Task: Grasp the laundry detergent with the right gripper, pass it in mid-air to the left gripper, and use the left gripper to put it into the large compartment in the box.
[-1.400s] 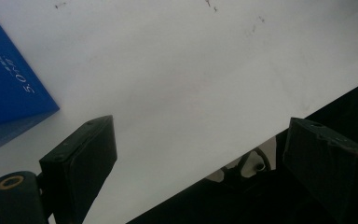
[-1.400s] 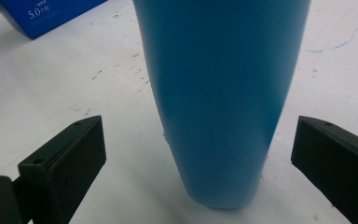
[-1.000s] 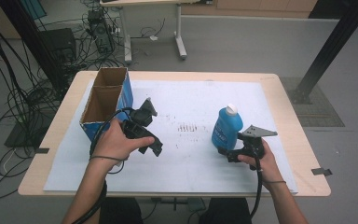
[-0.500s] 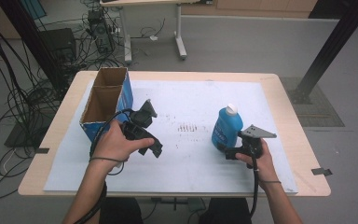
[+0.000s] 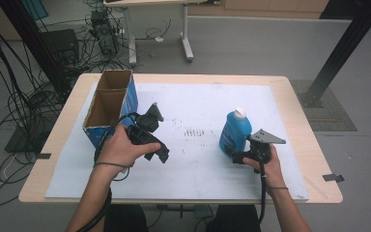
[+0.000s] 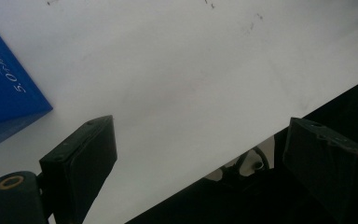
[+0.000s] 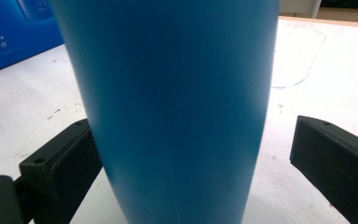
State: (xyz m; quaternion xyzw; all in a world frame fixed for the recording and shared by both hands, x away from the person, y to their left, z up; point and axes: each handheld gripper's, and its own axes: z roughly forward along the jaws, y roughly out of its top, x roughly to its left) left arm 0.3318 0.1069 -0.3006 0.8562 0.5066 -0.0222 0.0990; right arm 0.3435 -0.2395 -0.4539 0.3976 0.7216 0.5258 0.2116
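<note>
The blue bottle [image 5: 234,131] with the white cap is standing upright on the right side of the counter [image 5: 198,106]. The right tongs [image 5: 235,155] are sitting spread around its base, one pad clearly off it. The left tongs [image 5: 160,153] are hanging spread and empty near the open cardboard box [image 5: 107,107].

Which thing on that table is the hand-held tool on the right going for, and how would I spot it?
Start at the white sheet covering the wooden table, then look to its right half, just ahead of the right gripper. There stands a blue bottle, upright between the gripper's open jaws. Its white cap and rounded plastic body set it apart from the open blue cardboard box on the left.
</note>
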